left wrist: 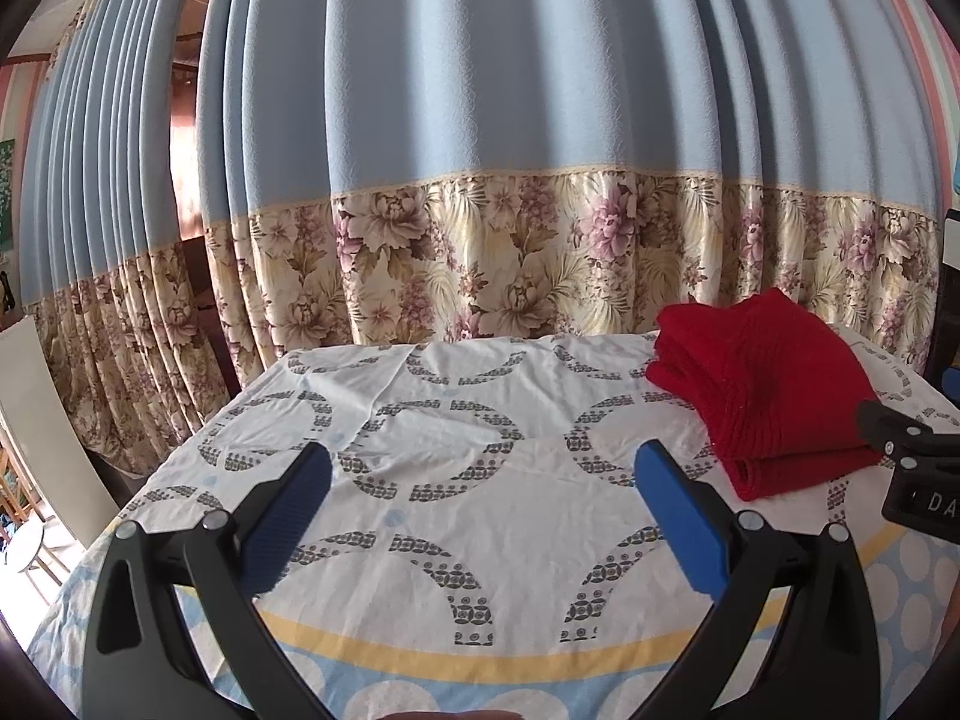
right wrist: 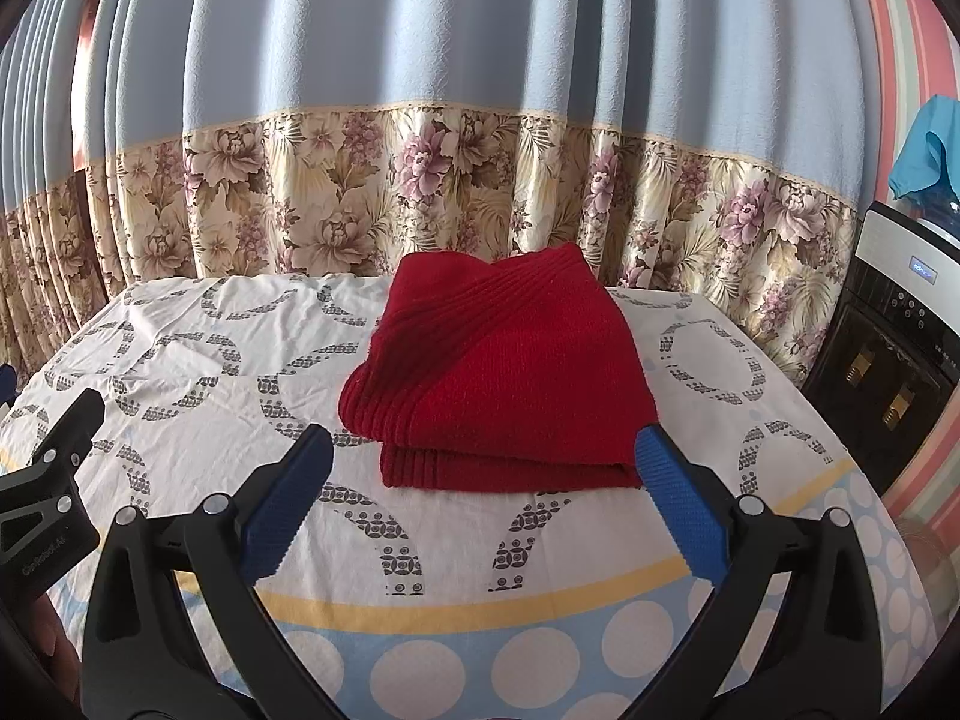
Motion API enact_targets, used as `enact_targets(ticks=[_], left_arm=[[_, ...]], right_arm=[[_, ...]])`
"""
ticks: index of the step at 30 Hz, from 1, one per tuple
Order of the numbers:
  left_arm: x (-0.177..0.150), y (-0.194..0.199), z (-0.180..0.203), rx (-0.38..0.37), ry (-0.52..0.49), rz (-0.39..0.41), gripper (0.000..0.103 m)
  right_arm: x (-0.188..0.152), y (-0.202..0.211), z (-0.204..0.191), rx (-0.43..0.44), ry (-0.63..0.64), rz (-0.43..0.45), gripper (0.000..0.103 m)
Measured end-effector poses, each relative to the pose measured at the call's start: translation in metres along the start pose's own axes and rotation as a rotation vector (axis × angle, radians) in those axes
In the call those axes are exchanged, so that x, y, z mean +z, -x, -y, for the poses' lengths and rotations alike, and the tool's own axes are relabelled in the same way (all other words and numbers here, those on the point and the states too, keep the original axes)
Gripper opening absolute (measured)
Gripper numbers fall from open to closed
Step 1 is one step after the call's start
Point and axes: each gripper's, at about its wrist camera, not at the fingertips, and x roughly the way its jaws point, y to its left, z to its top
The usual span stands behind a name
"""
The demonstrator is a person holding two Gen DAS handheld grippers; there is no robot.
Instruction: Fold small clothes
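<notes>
1. On the desk [right wrist: 180, 396], w/ its white circle-print cloth, sits a folded red knit garment [right wrist: 498, 384], stacked in layers, folded edge toward the camera.
2. Right gripper [right wrist: 483, 498]: jaws spread wide, holding nothing. Blue pads [right wrist: 282, 504] hover above the cloth, just short of the garment's near edge; right pad looks v. close to the garment's front right corner, contact can't be confirmed.
3. Left gripper [left wrist: 483, 504]: also wide open, empty, over bare cloth [left wrist: 456, 420] to the left of the garment [left wrist: 762, 384]. No contact w/ the garment; it lies off to the gripper's right, toward the desk's far right corner.
4. Each gripper shows at the edge of the other's view: right one at the right edge of the left wrist view, left one at the left edge of the right wrist view.
5. Writing: white letters "DA" on the black body of the right gripper in the left wrist view, rest cut off. Faint grey text on the left gripper's body in the right wrist view, approx. "GenRobot.AI", hard to read for sure.
6. Behind the desk: blue curtain [right wrist: 420, 30] w/ floral lower band. Far right: black-and-white appliance [right wrist: 900, 324] w/ small lit display, text too small to read.
</notes>
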Motion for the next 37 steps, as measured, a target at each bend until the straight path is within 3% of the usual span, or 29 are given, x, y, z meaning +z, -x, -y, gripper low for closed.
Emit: enact_targets(ticks=[19,27,37], left_arm=[[0.0019,-0.0017,0.0003,0.003,-0.002,-0.004,0.102],[0.0018,0.0015,0.0040,0.021,-0.016,0.031,0.102],[0.0004,-0.0051,0.0017,0.001,0.013,-0.015,0.102]], right_arm=[[-0.0008,-0.0005,0.0013,0.000,0.004,0.000,0.100],[-0.0014,-0.0015,-0.0008,0.003,0.005,-0.002,0.100],[-0.0010,-0.0016,-0.0007,0.010,0.006,-0.006,0.100]])
